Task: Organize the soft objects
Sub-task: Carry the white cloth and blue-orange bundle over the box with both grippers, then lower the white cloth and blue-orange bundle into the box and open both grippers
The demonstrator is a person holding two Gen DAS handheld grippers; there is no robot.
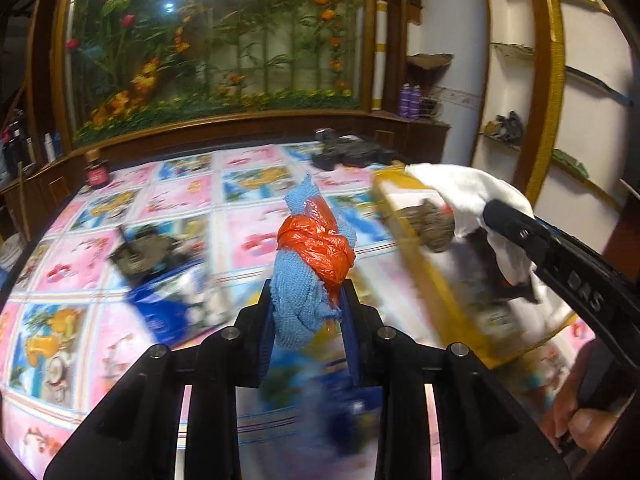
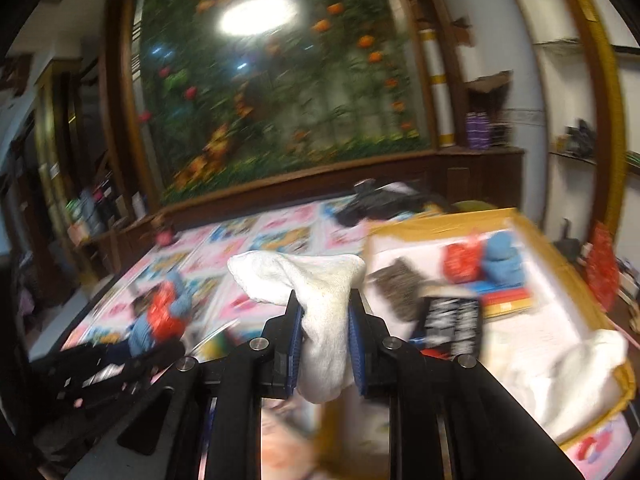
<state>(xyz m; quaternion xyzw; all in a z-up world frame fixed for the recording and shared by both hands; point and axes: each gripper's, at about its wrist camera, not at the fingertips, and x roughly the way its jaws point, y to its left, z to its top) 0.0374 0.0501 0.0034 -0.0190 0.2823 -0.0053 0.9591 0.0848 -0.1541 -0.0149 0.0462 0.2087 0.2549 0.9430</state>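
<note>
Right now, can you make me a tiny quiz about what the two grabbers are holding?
1. True or false: the left gripper is shut on a blue cloth tied with orange plastic.
2. What does the right gripper hold? A) white sock B) a green cup C) nothing
3. Fill in: the yellow-edged box already holds a blue and red ____.

Key: 1 true; 2 A; 3 bundle.
</note>
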